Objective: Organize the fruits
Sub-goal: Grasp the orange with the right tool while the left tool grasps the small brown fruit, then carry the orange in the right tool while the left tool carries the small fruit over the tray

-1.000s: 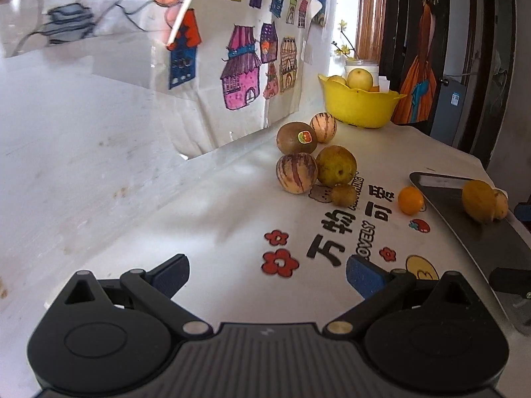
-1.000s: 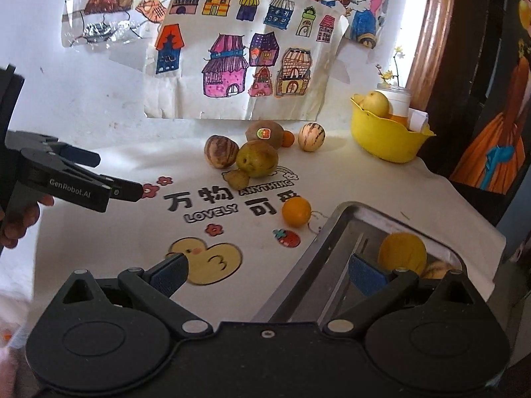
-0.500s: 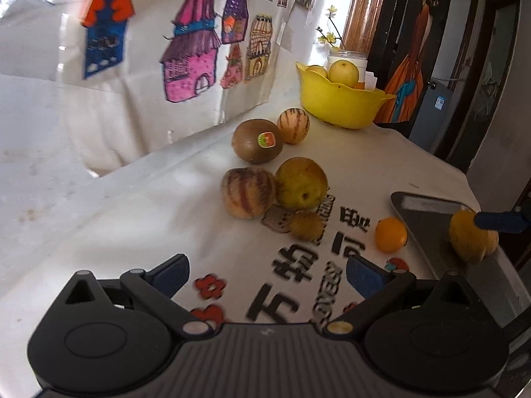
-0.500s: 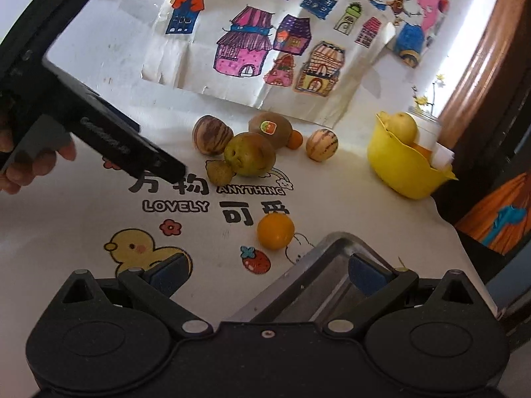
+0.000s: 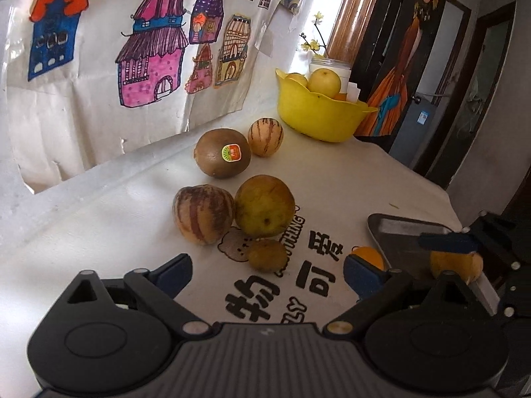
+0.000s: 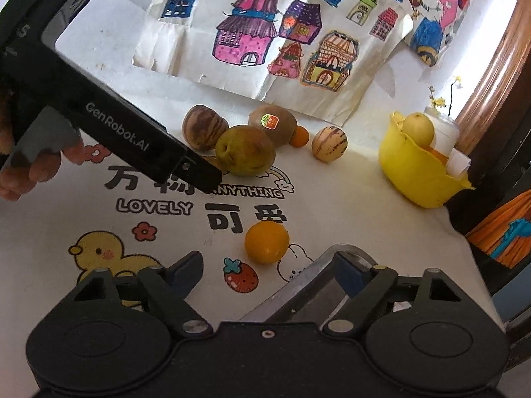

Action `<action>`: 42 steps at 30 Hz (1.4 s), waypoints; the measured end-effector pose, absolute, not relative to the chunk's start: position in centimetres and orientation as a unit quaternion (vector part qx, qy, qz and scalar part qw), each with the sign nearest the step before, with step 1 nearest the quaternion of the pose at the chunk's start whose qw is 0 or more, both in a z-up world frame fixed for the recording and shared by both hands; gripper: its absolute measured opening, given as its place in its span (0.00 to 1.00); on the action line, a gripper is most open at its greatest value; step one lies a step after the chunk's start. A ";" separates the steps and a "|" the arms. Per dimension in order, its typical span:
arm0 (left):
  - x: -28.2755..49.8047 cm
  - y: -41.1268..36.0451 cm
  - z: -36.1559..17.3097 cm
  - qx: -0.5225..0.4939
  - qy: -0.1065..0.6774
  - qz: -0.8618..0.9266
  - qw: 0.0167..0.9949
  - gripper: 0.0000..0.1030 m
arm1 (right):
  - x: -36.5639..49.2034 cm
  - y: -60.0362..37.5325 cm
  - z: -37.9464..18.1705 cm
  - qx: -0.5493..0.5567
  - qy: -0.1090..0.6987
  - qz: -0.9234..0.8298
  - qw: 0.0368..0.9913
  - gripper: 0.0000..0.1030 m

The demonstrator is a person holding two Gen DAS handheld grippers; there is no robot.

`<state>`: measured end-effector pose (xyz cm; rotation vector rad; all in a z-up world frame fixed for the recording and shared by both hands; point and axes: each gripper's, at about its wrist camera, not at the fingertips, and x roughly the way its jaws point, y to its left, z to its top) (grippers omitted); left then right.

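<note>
Left gripper (image 5: 267,270) fingers spread, narrowing a touch, small brown fruit (image 5: 267,255) between them untouched; right gripper (image 6: 270,270) fingers closing, spread below the orange (image 6: 266,241), lower centre.

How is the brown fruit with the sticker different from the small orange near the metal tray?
The brown fruit is bigger, dull and carries a sticker; the small orange is bright, glossy and bare. The brown fruit sits in the cluster near the wall, the orange alone near the tray. Both are round and rest on the tablecloth.
</note>
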<state>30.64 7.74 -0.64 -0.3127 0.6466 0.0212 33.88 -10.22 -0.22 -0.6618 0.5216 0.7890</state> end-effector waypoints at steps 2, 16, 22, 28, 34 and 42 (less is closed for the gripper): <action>30.9 7.8 -0.8 -0.163 0.316 0.006 0.935 0.91 | 34.4 -10.1 -0.4 -0.303 0.253 0.375 0.839 0.77; 31.7 8.0 -1.6 -0.182 0.316 -0.005 0.931 0.65 | 36.0 -9.3 -1.2 -0.268 0.270 0.378 0.844 0.52; 31.9 7.9 -1.8 -0.181 0.314 0.002 0.932 0.54 | 36.6 -9.3 -1.4 -0.252 0.277 0.377 0.847 0.40; 32.0 7.9 -1.9 -0.178 0.313 0.007 0.933 0.41 | 36.9 -9.3 -1.5 -0.241 0.283 0.379 0.848 0.35; 32.1 8.1 -2.0 -0.179 0.313 0.011 0.933 0.31 | 36.7 -9.2 -1.4 -0.243 0.281 0.377 0.848 0.35; 30.9 7.5 -1.8 -0.172 0.318 0.005 0.932 0.30 | 35.1 -10.3 -0.9 -0.226 0.276 0.377 0.855 0.35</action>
